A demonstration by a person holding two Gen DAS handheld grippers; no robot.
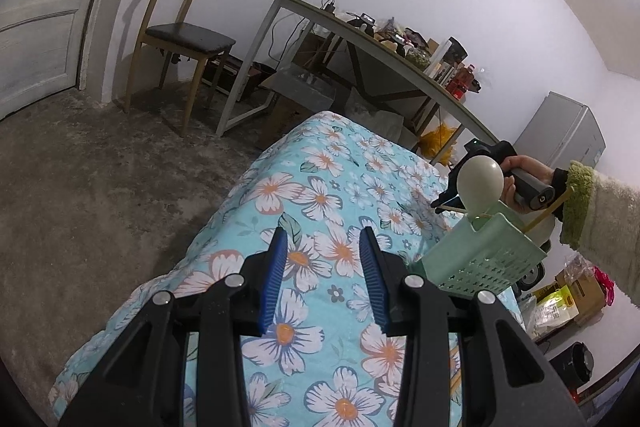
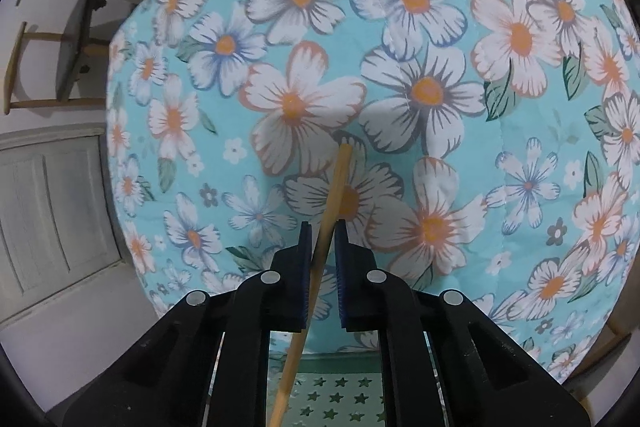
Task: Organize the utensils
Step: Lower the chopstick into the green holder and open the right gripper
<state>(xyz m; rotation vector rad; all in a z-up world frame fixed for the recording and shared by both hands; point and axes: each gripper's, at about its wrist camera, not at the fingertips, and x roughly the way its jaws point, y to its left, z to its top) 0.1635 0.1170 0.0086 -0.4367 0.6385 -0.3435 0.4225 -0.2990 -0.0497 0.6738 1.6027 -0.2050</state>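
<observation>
Right jaws: I have them clenched on a chopstick, blue pads pressing it from both sides.
Right gripper: I point it steeply down at the cloth.
Chopstick: pale wood, slanting up between the pads; its far end pokes out past the tips over a flower print, and its near end runs down toward the bottom edge of my right view.
Basket: mint green with star cut-outs, just under my right gripper (only a strip of it shows in that view).
Left jaws: released, nothing between the pads.
Left gripper: I hold it above the floral cloth, apart from the basket, which stands to its right.
Spoon: pale bowl sticking up out of the basket.
Hand: wrapped round the right gripper's handle behind the basket, fuzzy sleeve with a green cuff.
Further out: chair, cluttered desk, fridge, door.
</observation>
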